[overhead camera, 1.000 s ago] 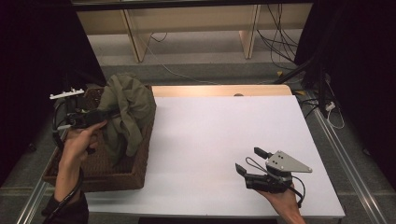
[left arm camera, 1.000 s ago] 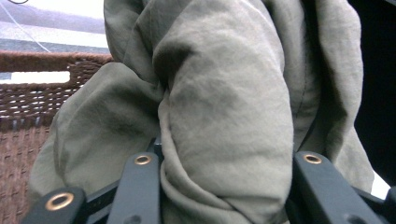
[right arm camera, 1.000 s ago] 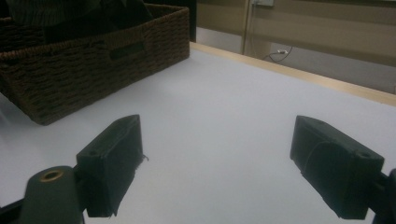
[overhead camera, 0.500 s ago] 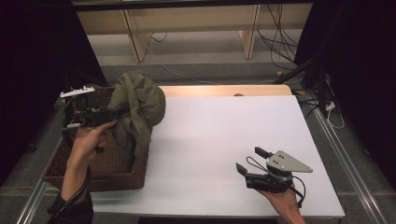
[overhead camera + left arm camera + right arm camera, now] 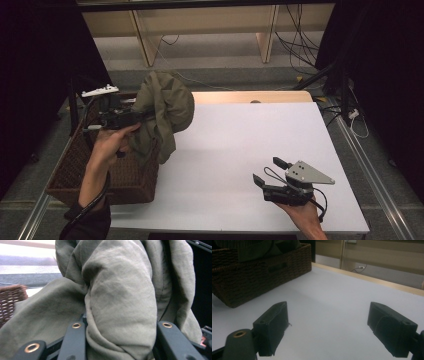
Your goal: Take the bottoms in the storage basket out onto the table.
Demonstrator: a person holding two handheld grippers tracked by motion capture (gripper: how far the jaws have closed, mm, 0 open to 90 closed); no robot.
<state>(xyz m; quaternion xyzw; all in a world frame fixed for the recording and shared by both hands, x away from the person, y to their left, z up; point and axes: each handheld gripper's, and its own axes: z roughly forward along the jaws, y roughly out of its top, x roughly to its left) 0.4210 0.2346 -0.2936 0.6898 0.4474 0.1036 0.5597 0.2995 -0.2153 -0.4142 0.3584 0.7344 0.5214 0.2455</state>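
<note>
A white table [image 5: 260, 150] with a pale wood strip along its far edge fills the middle of the high view, with dark curtains to either side and grey floor with loose cables [image 5: 295, 45] beyond.

At the upper left of that view an olive-green garment [image 5: 165, 107] hangs bunched in the air, its top lifted above the brown wicker basket [image 5: 115, 175] and its lower folds drooping down over the basket's right wall, next to the table's left edge. The left gripper [image 5: 131, 119] holds it up from the left side: in the left gripper view the cloth [image 5: 120, 302] is bundled thickly between the two black jaws, which are pinching a fat fold of it, and a corner of the basket's weave [image 5: 10, 302] shows at the left edge. The person's left hand [image 5: 111, 142] wraps the gripper's handle over the basket.

Well apart, in the lower right of the high view, the right gripper [image 5: 267, 172] rests low over the bare table in the right hand [image 5: 300, 210], its grey three-cornered plate on top. In the right gripper view its jaws stand spread wide with nothing between them, the white surface [image 5: 332, 315] under them and the basket [image 5: 262, 272] at the upper left.
</note>
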